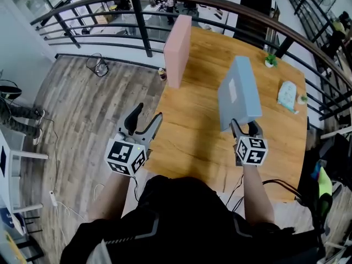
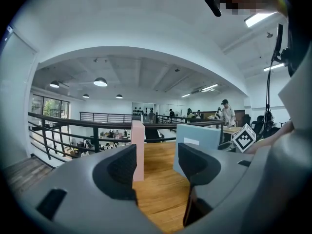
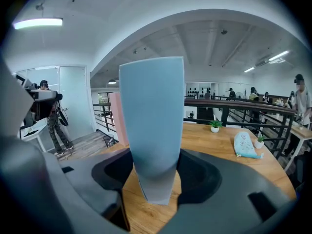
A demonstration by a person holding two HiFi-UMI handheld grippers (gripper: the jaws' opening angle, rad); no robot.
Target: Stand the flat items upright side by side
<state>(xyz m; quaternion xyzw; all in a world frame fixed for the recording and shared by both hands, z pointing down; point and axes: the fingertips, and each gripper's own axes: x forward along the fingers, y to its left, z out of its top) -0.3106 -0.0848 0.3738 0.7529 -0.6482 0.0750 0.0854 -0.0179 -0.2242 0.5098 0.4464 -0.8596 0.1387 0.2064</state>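
The jaws of the right gripper (image 1: 246, 127) clamp the lower end of the upright blue box (image 1: 240, 92) over the wooden table (image 1: 192, 120), while the left gripper (image 1: 148, 115) stands open and empty, the upright pink box (image 1: 177, 48) ahead of its left jaw.

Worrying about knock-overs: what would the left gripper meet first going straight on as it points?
Probably the wooden table: the left gripper, open and empty, aims between the pink box and the blue box, nearer the pink; depth is unclear.
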